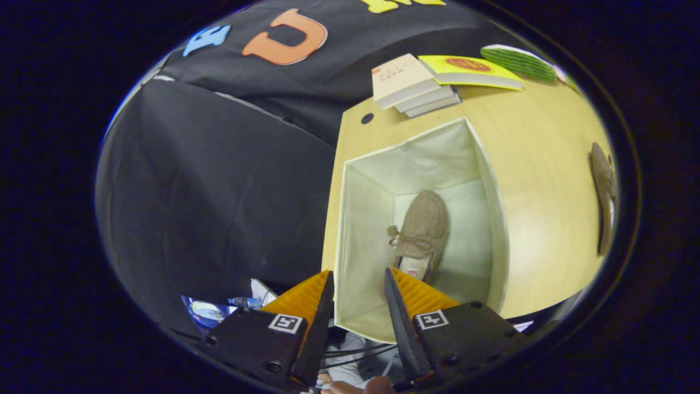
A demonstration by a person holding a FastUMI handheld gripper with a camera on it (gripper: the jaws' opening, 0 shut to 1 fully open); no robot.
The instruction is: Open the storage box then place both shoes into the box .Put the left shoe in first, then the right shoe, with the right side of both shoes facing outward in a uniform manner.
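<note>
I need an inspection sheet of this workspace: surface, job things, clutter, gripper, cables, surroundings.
Surface: light wooden table with a dark round hole near its far corner.
Job things: open box on the table; one shoe on its floor; second shoe on the table beyond the box.
Clutter: stack of books, yellow book, green striped thing, all at the table's far end.
Gripper: gripper open over the box's near wall, holding nothing.
Cables: dark cables between the fingers' bases.
Surroundings: black cloth wall; a hand below the gripper.
</note>
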